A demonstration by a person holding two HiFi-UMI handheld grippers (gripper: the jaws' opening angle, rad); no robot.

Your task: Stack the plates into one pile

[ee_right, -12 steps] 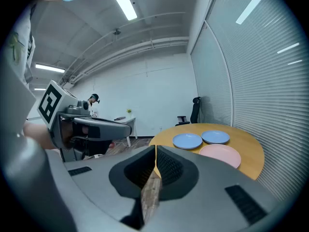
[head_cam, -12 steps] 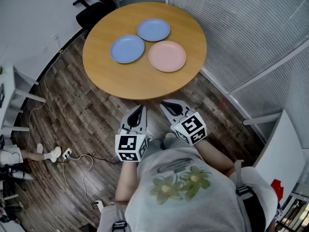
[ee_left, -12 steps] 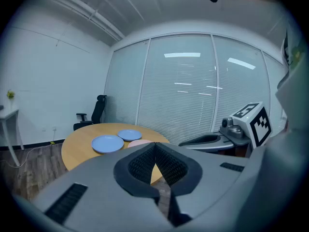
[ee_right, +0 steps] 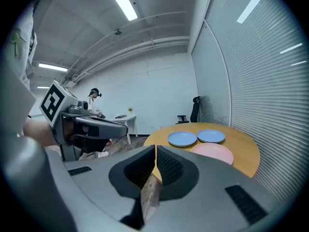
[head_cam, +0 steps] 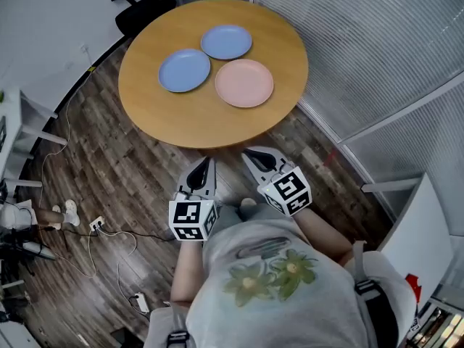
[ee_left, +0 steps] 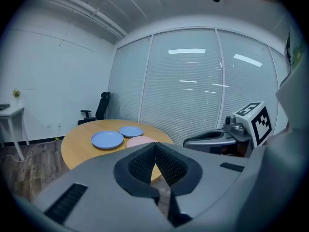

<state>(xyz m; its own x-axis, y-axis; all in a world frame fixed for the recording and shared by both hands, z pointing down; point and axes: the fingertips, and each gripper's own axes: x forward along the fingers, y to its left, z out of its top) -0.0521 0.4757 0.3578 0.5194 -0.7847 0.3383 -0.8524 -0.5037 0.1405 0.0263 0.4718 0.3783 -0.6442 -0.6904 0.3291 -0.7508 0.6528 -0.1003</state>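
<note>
Three smooth round plates are sitting unstacked on the round wooden table (head_cam: 181,122). One blue plate (head_cam: 184,70) is toward its left, a second blue plate (head_cam: 226,41) is by its far edge, and a pink plate (head_cam: 244,83) is toward its right, all just beside each other. Both tongs are hanging off the table's near edge, with the left gripper (head_cam: 203,164) and right gripper (head_cam: 255,153) pinching fully together on nothing, ribbed black pads meeting, and each carrying one of the marker cubes (head_cam: 192,220) with black-and-white squares. Only the head view is showing the flower print on the person's grey shirt (head_cam: 268,274), while the right gripper view is catching a ceiling strip light (ee_right: 123,4) above the table.
</note>
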